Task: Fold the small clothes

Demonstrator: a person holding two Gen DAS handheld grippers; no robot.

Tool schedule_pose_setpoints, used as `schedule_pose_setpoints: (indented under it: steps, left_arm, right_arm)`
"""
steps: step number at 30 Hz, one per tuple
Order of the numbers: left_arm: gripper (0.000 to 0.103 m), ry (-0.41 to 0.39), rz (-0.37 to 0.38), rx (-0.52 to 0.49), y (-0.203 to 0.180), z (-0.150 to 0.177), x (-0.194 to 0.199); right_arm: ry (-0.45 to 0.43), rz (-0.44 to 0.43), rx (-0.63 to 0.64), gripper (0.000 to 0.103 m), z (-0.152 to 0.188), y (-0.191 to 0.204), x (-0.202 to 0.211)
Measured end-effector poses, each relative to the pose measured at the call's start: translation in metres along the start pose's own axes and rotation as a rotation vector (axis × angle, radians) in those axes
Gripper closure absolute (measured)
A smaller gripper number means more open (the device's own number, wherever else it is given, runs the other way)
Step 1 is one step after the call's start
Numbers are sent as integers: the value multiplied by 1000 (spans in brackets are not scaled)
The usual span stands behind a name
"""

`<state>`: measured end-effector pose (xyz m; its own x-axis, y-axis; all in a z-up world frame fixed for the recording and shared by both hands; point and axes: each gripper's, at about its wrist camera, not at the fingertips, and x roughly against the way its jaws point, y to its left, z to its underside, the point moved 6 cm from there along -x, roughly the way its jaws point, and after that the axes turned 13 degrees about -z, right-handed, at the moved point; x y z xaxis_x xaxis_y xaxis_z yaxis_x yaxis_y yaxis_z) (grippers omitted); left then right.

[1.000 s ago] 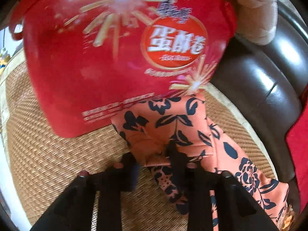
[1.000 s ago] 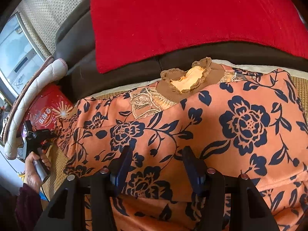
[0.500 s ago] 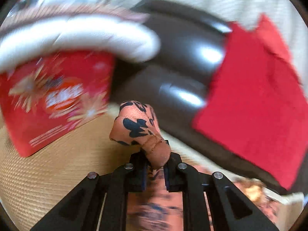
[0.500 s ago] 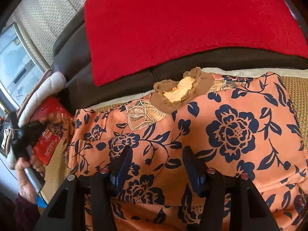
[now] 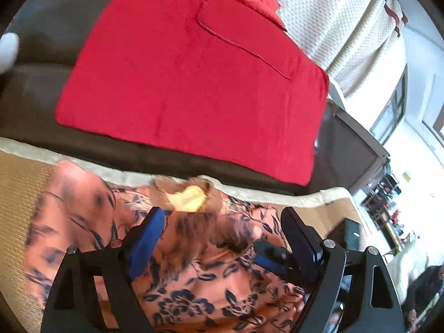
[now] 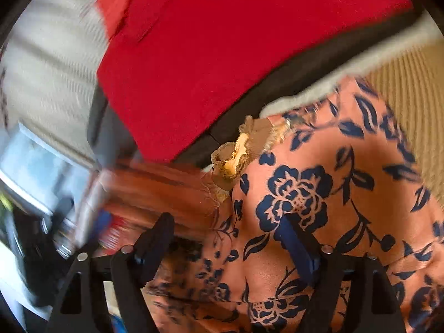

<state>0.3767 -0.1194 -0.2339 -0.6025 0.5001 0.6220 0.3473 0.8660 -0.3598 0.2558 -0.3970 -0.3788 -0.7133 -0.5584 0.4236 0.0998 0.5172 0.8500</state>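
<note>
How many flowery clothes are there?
1. The flowery top lies on the woven mat, in front of the red cloth. More could be hidden outside the view.

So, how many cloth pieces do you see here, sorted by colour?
Orange floral: 1, the garment
Red: 1, the cloth on the sofa back
Cream knit: 1, the throw
Total: 3

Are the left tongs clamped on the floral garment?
No, the left tongs stand wide open above the garment, gripping nothing.
</note>
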Motion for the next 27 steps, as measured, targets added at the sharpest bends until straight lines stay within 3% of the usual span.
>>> schedule_pose_setpoints:
  steps: [3, 8, 13, 16, 18, 22, 27]
  left_arm:
    - [17, -34, -6, 45, 19, -11, 0]
    - [17, -78, -220, 110, 75, -14, 8]
    - [17, 19, -459, 119, 132, 5, -14]
    - [17, 83, -544, 139, 161, 15, -20]
    - [17, 101, -606, 145, 179, 21, -18]
    - [17, 106, -633, 136, 192, 25, -15]
    - [19, 143, -667, 105, 200, 34, -21]
  right_arm:
    - [22, -48, -139, 21, -2, -21, -1]
    - [88, -67, -172, 21, 1, -21, -5]
    - [47, -163, -291, 21, -4, -30, -8]
    - [17, -287, -369, 21, -11, -25, -8]
    - [18, -306, -416, 22, -11, -25, -13]
    - [1, -269, -438, 23, -8, -25, -23]
    - [-124, -192, -388, 27, -23, -34, -29]
